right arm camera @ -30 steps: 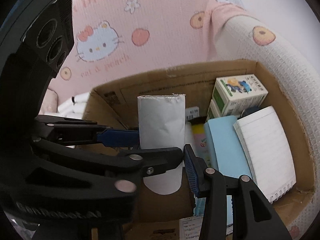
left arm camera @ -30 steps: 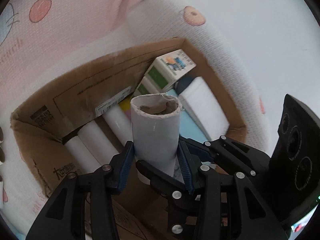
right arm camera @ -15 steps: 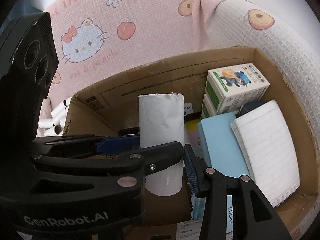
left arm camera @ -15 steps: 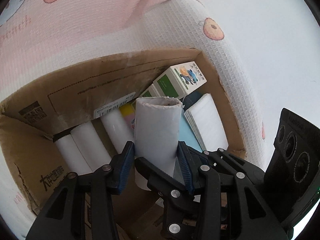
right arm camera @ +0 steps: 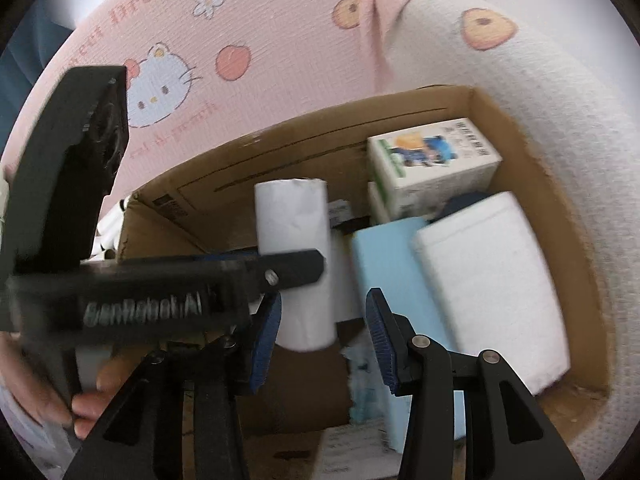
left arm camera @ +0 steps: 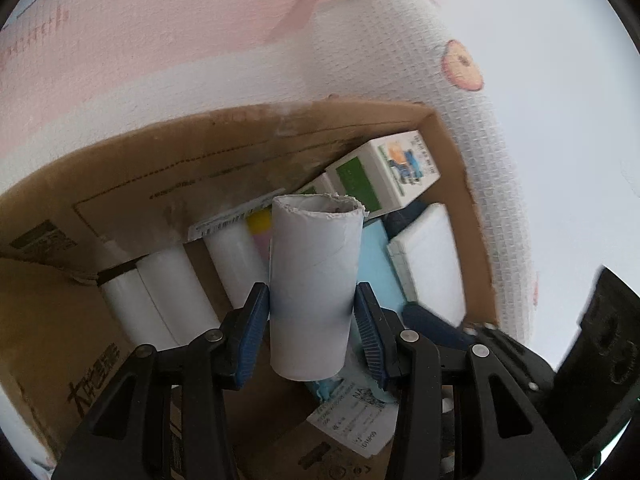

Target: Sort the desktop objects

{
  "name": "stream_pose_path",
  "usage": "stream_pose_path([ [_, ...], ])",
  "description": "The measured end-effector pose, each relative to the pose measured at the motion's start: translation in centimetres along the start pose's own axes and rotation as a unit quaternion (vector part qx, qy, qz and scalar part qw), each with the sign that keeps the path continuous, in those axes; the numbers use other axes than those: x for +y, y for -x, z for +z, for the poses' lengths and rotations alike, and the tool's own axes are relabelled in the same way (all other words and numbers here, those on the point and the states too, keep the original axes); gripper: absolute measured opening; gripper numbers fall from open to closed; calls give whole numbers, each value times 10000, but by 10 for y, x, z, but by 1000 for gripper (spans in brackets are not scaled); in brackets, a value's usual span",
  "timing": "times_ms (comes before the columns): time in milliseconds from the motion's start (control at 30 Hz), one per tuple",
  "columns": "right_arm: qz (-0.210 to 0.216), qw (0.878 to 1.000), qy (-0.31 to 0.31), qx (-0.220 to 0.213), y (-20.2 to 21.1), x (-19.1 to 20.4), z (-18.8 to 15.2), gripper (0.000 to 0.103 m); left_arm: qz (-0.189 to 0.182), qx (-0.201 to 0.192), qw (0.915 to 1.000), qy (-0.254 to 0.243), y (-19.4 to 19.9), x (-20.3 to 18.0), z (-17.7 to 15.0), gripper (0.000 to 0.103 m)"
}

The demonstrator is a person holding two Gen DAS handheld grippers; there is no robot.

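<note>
Your left gripper [left arm camera: 312, 326] clamped a white paper-wrapped roll [left arm camera: 314, 280] between its blue pads, upright above the cardboard box [left arm camera: 140, 184]. It looked light, hollow and crushable, with a ragged top rim; hold it gently mid-body. Your right gripper [right arm camera: 324, 334] stood partly open and empty, the roll just beyond its left jaw.

Your light is soft, even daylight, bright enough to wash out the white area up and right of the fingers [left arm camera: 256, 328]. Shadows inside the cardboard box [left arm camera: 168, 184] stay mild. Your right-wrist view smears with motion blur. Fisheye bending and dark corners ring both views.
</note>
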State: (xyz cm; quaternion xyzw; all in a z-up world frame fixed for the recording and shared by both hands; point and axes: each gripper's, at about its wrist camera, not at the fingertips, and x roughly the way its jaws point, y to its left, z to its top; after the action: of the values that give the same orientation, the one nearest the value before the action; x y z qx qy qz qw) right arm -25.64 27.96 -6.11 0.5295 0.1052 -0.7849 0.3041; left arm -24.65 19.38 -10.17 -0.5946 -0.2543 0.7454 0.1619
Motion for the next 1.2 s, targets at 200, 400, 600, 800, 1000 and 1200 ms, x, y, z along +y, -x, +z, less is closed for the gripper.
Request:
stream_pose_path([
  [200,-358,9988,-82,-330,18,-17,-3,14,45,568,9960,694,-25,10,10,48],
  [400,-761,9961,209,-406,26,-10,-3,14,281,448,9906,1259,-31,22,19,48],
  [600,-1117,9915,554,-359,29,-5,-6,14,110,423,9887,1432,-33,19,25,48],
  [800,-1149,9911,604,-293,25,-3,-9,14,184,418,9889,1417,-34,16,26,48],
  [1000,-1181,9906,652,-211,23,-2,-14,14,33,595,9902,1264,-33,13,24,45],
  [1200,-1035,9917,750,-123,22,6,-17,14,257,380,9968,648,-21,4,17,11],
])
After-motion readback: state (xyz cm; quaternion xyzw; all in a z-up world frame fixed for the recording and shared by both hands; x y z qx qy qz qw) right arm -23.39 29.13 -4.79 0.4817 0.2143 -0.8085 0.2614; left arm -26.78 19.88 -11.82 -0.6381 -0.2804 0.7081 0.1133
